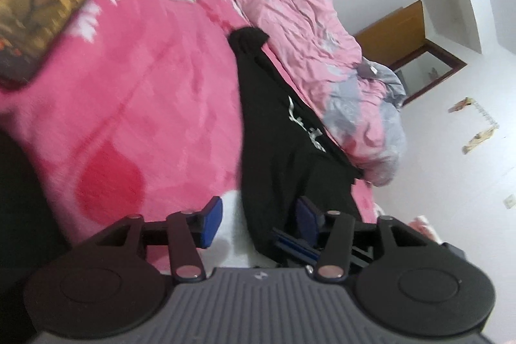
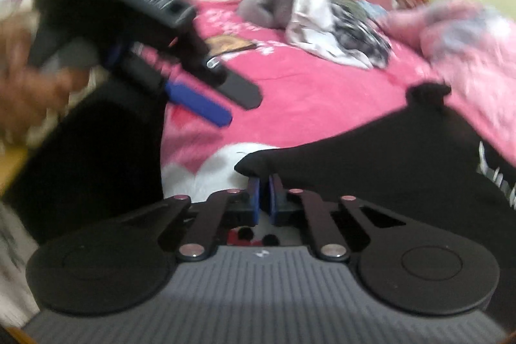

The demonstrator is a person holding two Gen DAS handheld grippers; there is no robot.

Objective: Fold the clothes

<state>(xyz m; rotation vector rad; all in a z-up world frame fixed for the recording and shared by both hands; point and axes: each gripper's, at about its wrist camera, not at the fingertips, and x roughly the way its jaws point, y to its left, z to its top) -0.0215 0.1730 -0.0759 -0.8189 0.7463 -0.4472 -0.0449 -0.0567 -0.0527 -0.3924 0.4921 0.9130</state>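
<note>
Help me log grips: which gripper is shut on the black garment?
The right gripper, pads pinched on the black garment's edge; the left gripper stands open, fabric loose between its pads.

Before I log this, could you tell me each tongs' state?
Left tongs: open, black garment edge between them.
Right tongs: shut at the garment's corner.

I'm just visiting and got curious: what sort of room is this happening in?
Most likely a home bedroom. A bed with a bright pink blanket fills the view, a rumpled pink and grey quilt lies along one side, and loose clothes are piled on it.
</note>
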